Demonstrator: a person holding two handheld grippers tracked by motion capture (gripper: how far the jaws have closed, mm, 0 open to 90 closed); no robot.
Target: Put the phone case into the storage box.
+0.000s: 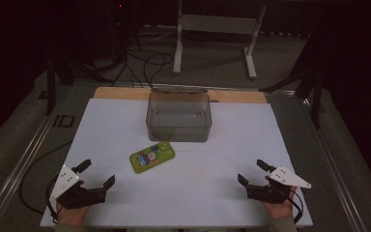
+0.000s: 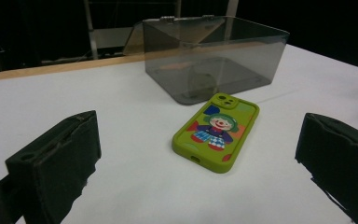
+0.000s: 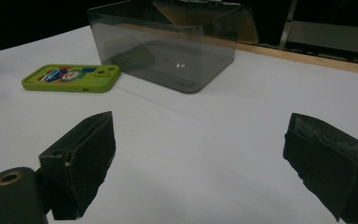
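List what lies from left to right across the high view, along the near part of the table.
Left claw → green phone case with a clown picture → right claw. Both claws are open and hold nothing.

L gripper (image 1: 98,174) sits at approx 7 o'clock of the high view, held in a hand (image 1: 72,215) entering from the bottom edge; jaws spread wide, nothing btwn them, tips aimed toward 1 o'clock. R gripper (image 1: 253,172) at approx 5 o'clock, its hand (image 1: 278,209) also from the bottom edge; jaws likewise wide apart and empty, tips toward 11 o'clock. Grey three-cornered plate on top of each. Both held low, well apart from each other.
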